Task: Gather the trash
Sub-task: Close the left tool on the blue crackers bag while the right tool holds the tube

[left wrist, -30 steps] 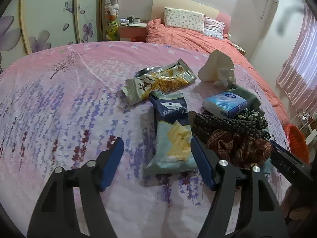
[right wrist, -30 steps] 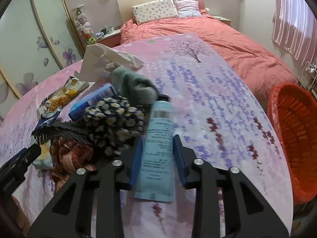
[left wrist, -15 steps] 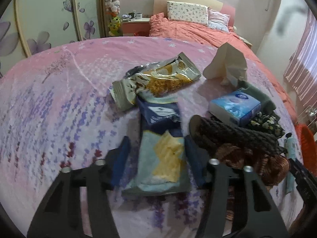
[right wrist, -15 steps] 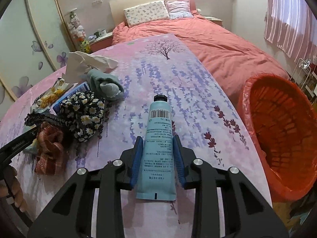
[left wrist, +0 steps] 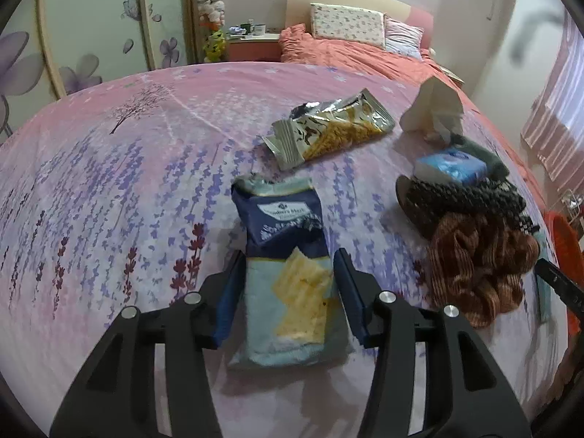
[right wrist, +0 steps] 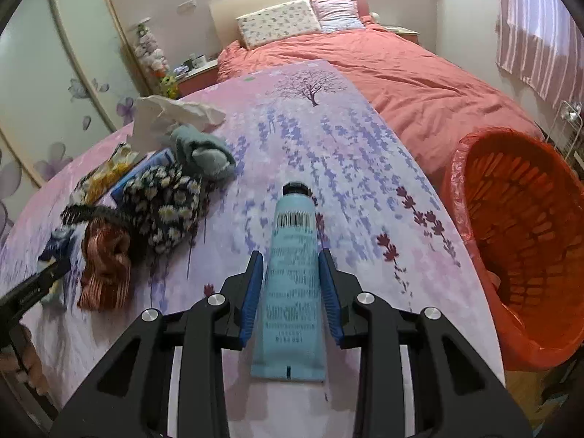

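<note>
My left gripper (left wrist: pixel 286 288) is around a blue and pale cracker packet (left wrist: pixel 284 255) that lies flat on the lavender-print cloth; the pads stand at its two sides, and I cannot tell if they press it. A silver and yellow snack wrapper (left wrist: pixel 332 127) lies beyond it. My right gripper (right wrist: pixel 291 288) is shut on a light blue cream tube (right wrist: pixel 292 277), black cap forward, held above the cloth. The orange bin (right wrist: pixel 518 241) with a red liner stands right of the table.
A pile lies at the table's side: brown scrunchie (left wrist: pixel 478 259), black hair band (left wrist: pixel 456 197), floral pouch (right wrist: pixel 164 204), blue tissue pack (left wrist: pixel 452 164), grey sock (right wrist: pixel 204 153), crumpled white tissue (left wrist: pixel 434 109). A coral bed (right wrist: pixel 401 73) is behind.
My left gripper has moved forward and narrowed around the cracker packet. My right gripper has carried the tube away from the pile toward the orange bin.
</note>
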Tool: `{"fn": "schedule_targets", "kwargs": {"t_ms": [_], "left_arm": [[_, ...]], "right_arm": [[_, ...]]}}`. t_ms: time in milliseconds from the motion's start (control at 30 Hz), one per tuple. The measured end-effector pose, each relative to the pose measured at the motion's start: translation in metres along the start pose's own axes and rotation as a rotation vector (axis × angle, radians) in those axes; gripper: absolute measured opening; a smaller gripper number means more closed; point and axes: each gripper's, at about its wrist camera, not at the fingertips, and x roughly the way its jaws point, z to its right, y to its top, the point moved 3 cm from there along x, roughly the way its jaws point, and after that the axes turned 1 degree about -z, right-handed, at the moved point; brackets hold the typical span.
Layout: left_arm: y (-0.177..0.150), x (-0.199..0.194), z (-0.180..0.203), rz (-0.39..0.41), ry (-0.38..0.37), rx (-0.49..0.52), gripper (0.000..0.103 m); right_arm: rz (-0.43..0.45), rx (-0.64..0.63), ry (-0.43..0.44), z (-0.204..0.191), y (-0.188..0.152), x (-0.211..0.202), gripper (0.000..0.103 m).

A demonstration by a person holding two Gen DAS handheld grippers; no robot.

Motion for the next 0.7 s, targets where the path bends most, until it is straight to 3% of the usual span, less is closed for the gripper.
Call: {"fn": "schedule_targets", "kwargs": {"t_ms": [300, 700], "left_arm": [[-0.002, 0.002, 0.003, 0.029, 0.028, 0.022, 0.050], [-0.004, 0.000, -0.008, 0.039, -0.023, -0.037, 0.048]], "right_arm": [[0.019, -0.041, -0.081, -0.008, 0.005, 0.010, 0.030], [0.014, -0.057, -0.110, -0.007, 0.003, 0.010, 0.030]]}}
